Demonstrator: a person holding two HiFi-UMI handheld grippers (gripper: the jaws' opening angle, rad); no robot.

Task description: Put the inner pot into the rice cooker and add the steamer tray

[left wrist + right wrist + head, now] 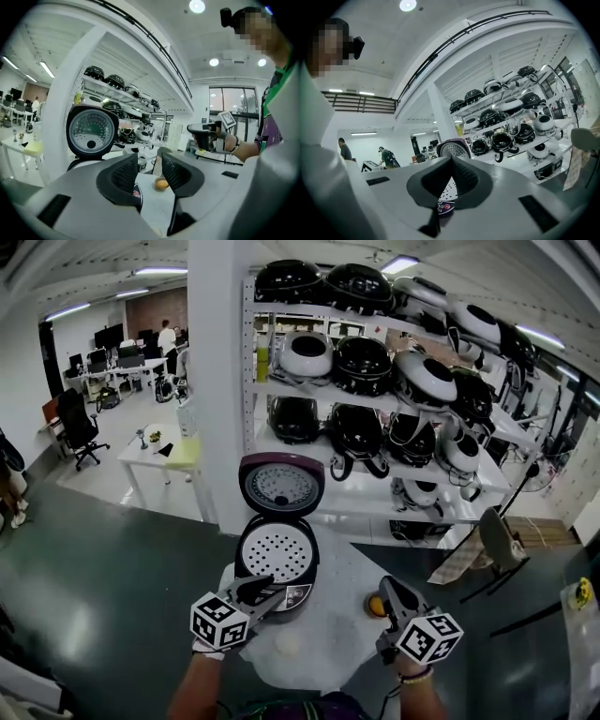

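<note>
The rice cooker (277,559) stands on a round white table (328,638) with its purple-rimmed lid (281,487) raised. A white perforated steamer tray (277,551) lies in its mouth and hides whatever is under it. My left gripper (267,591) hovers at the cooker's near rim, jaws apart and empty. In the left gripper view the left gripper (150,161) points past the lid (92,130). My right gripper (386,587) is shut on nothing, to the right of the cooker. In the right gripper view the right gripper (451,161) faces the tray (446,187).
A small orange thing (375,606) lies on the table beside the right gripper. Shelves of rice cookers (375,381) and a white pillar (220,381) stand behind. A folding chair (497,540) is at the right, a white desk (159,451) at the left.
</note>
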